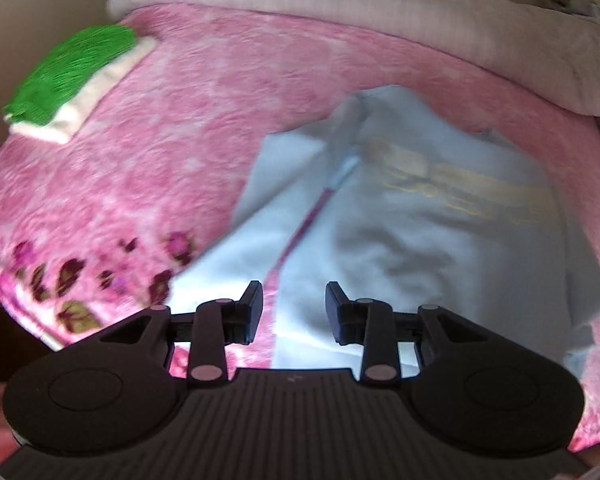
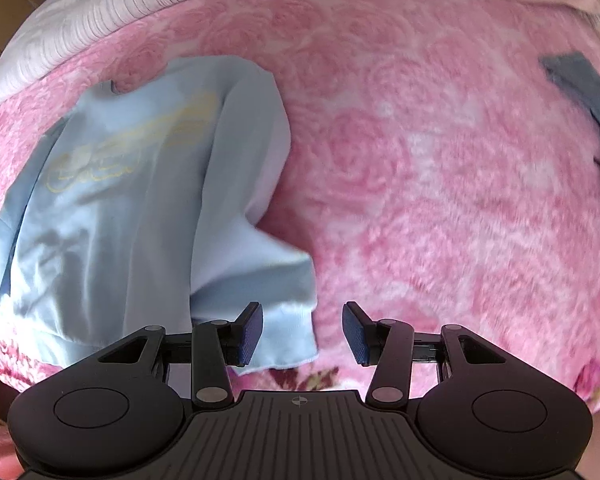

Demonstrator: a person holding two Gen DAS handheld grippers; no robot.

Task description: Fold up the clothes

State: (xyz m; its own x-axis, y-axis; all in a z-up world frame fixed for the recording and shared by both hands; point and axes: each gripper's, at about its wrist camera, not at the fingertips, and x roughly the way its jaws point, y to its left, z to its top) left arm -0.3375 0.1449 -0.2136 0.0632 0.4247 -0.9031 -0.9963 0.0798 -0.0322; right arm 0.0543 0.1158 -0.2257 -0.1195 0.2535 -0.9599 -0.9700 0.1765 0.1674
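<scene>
A light blue shirt (image 1: 440, 232) lies on the pink blanket (image 1: 160, 168), partly folded, its yellow print (image 2: 132, 148) too blurred to read. The left gripper (image 1: 294, 312) and right gripper (image 2: 302, 332) both stand wide, empty, over its near edge – a grey cloth (image 2: 592, 112) is cut off at the right

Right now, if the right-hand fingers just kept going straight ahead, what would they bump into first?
Probably the light blue shirt: its lower corner lies between the open right gripper fingers. Beyond is the pink blanket. Depth is unclear.
</scene>
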